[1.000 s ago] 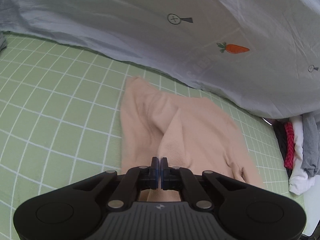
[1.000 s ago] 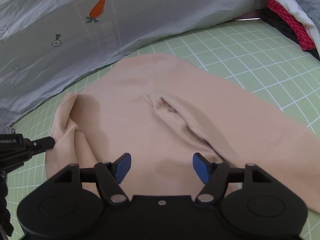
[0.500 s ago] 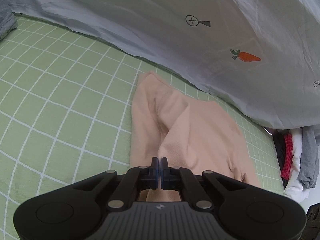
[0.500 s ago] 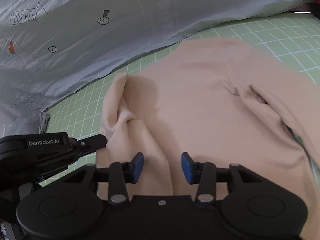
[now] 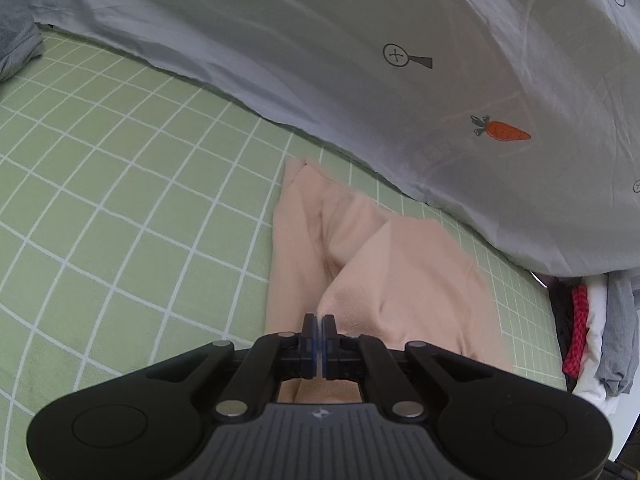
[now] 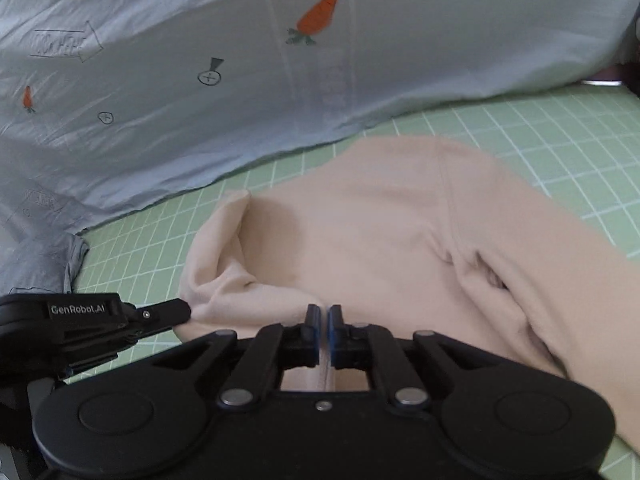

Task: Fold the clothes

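- Our left gripper (image 5: 319, 322) is pinched shut on the near edge of the peach shirt (image 5: 384, 272). It was shut on that same spot a second ago, and it has hardly moved.
- Our right gripper (image 6: 324, 314) was wide open a second ago, with nothing in it. Now its blue pads are squeezed together on a fold of the peach shirt (image 6: 400, 232).
- The right gripper has slid to the left over the shirt. Before, it hung over the middle, near the wrinkled slit. Now the slit is off to its right, and the left gripper (image 6: 176, 312) sits just beside it, tip touching the cloth.
- The shirt lies on the green checked sheet (image 5: 120, 208), close to the grey blanket (image 5: 360, 80) with the little carrot (image 5: 502, 131) on it.
- From the left camera we see the shirt pulled up into a ridge that runs to the pads, the same as before.
- At the left edge of the shirt, from the right camera, the cloth is bunched in a soft hump.
- A pile of other clothes (image 5: 592, 332), red, white, grey and black, sits at the far right of the sheet, well apart from the shirt. It is where it was.
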Demonstrator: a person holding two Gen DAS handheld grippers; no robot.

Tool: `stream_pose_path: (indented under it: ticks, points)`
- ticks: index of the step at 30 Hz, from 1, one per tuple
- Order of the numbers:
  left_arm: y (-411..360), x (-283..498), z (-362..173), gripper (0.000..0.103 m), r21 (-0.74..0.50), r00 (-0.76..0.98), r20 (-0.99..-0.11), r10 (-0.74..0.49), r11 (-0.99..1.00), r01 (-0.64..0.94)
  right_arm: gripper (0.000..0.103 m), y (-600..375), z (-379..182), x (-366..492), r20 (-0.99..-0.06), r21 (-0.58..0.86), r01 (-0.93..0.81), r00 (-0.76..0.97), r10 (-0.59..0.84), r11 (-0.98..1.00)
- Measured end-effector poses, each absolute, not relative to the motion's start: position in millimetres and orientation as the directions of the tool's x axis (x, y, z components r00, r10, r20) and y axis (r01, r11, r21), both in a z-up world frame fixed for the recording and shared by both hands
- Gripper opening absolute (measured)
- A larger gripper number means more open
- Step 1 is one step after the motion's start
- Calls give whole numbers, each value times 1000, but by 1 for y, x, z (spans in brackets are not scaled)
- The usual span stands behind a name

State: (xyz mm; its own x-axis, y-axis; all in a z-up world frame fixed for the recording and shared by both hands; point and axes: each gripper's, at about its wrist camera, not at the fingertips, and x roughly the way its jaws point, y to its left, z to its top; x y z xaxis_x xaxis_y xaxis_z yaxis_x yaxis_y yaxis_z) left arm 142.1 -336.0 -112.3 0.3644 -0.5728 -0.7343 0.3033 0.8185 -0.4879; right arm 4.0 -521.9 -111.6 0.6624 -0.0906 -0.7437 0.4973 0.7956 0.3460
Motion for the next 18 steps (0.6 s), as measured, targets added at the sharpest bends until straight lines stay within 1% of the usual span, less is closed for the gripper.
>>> stream_pose_path:
  ticks: [1,2,3,4,5,6,9,10,12,14,16,17,18]
  points:
    - [-335,143,-111,4,-491,366,-727,-581,813,313,6,-521,-112,4,-746,344,496,659,-89,797]
    - [-334,144,-110,5,-500,370,-716,-592,804,321,11,-519,-111,4,-748,325,492,656,-99,808]
    - [-333,146,-109,6,-509,371,-707,-603,797,326,23,-519,-111,4,-750,313,497,652,-111,809]
    - [-333,149,-108,6,-517,365,-701,-612,789,331,29,-521,-113,3,-750,324,506,652,-109,799]
    - [-334,151,-107,7,-525,360,-696,-622,782,337,43,-523,-115,3,-751,340,517,653,-104,786]
    - [-335,153,-106,8,-525,357,-691,-628,776,349,46,-527,-118,2,-751,366,533,653,-95,762]
    - [-342,159,-102,12,-528,348,-677,-649,757,384,47,-538,-127,0,-753,441,579,655,-69,686]
    - [-345,161,-102,16,-530,343,-673,-655,751,394,47,-542,-130,-1,-752,464,591,657,-60,660]
    - [-351,166,-102,16,-539,322,-673,-666,739,403,48,-549,-135,0,-743,534,613,669,-23,582]
    - [-357,167,-103,16,-549,302,-671,-678,727,412,48,-557,-142,-2,-730,616,643,683,23,455]
    - [-359,166,-103,18,-565,284,-664,-692,713,416,48,-562,-150,-5,-720,661,664,692,48,348]
    - [-359,166,-103,22,-573,275,-660,-699,706,417,48,-563,-152,-7,-717,674,672,695,56,307]
    - [-360,166,-104,25,-579,270,-657,-704,701,416,48,-564,-154,-10,-717,681,677,695,61,279]
